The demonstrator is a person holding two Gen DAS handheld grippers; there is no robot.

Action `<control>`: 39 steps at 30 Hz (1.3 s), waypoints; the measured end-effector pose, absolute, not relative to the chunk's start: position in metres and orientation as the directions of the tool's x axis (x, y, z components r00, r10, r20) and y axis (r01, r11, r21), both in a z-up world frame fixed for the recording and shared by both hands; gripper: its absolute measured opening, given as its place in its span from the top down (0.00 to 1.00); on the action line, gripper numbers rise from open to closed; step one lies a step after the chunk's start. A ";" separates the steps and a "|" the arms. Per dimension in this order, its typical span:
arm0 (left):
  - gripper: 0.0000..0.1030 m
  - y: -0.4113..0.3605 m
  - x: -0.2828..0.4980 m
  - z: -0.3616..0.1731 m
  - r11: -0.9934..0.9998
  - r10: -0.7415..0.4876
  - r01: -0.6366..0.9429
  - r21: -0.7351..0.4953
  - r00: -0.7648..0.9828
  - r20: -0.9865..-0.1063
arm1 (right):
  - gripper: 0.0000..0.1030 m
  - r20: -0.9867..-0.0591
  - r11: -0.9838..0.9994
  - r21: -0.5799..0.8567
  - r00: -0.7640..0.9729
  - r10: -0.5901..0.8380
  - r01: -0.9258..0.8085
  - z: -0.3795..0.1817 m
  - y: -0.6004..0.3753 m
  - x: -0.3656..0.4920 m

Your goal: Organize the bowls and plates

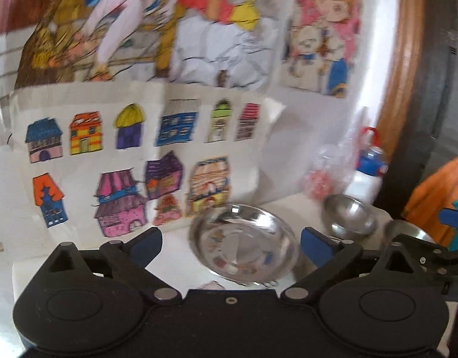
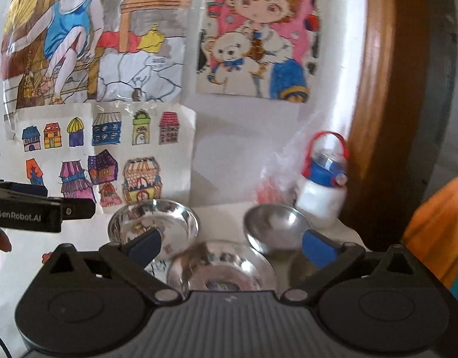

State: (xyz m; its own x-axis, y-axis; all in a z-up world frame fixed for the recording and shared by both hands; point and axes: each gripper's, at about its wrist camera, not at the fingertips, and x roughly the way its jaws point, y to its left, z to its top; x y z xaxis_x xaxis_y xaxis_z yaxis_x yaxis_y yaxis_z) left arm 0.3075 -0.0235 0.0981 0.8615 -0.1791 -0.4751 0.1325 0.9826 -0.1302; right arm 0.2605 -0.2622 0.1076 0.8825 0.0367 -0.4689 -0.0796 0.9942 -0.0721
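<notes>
White table (image 2: pixel 223 217) against wall plastered with kids' drawings (image 2: pixel 103 155), water bottle (image 2: pixel 321 197) in corner. Three steel dishes spread out, none stacked yet. My left gripper (image 1: pixel 230 243) gaping wide, empty, lined up on shallow plate (image 1: pixel 244 247). Right gripper (image 2: pixel 230 249) also wide, holding nothing, near bowl (image 2: pixel 221 268) between its fingers, other bowl (image 2: pixel 276 226) behind. Left view blurry, so contact hard to call. Guess: grab, then nest.
</notes>
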 end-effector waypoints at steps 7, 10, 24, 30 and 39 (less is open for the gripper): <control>0.01 -0.057 0.274 0.097 0.972 -0.232 0.219 -0.085 0.850 -0.473 | 0.00 -0.505 0.999 -0.025 0.863 0.017 -0.034 0.111 -0.296 0.220; 0.01 -0.068 0.263 0.094 0.965 -0.255 0.251 -0.075 0.833 -0.490 | 0.00 -0.536 1.000 0.019 0.844 0.024 -0.017 0.112 -0.310 0.209; 0.01 -0.067 0.292 0.066 0.931 -0.356 0.196 -0.307 0.671 -0.651 | 0.00 -0.680 0.956 0.288 0.715 0.162 0.057 0.095 -0.337 0.253; 0.01 -0.066 0.317 0.045 0.925 -0.363 0.151 -0.349 0.625 -0.691 | 0.00 -0.735 0.928 0.360 0.642 0.220 0.093 0.068 -0.334 0.292; 0.03 -0.071 0.349 0.012 0.908 -0.395 0.117 -0.403 0.560 -0.728 | 0.04 -0.764 0.892 0.417 0.598 0.242 0.173 0.030 -0.337 0.325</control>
State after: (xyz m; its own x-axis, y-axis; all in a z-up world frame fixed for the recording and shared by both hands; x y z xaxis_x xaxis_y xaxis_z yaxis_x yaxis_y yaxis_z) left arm 0.3488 -0.0707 0.0123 0.5599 -0.3953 -0.7282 0.1168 0.9077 -0.4030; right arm 0.3252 -0.3367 0.0303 0.5981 0.2417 -0.7641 0.1726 0.8922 0.4174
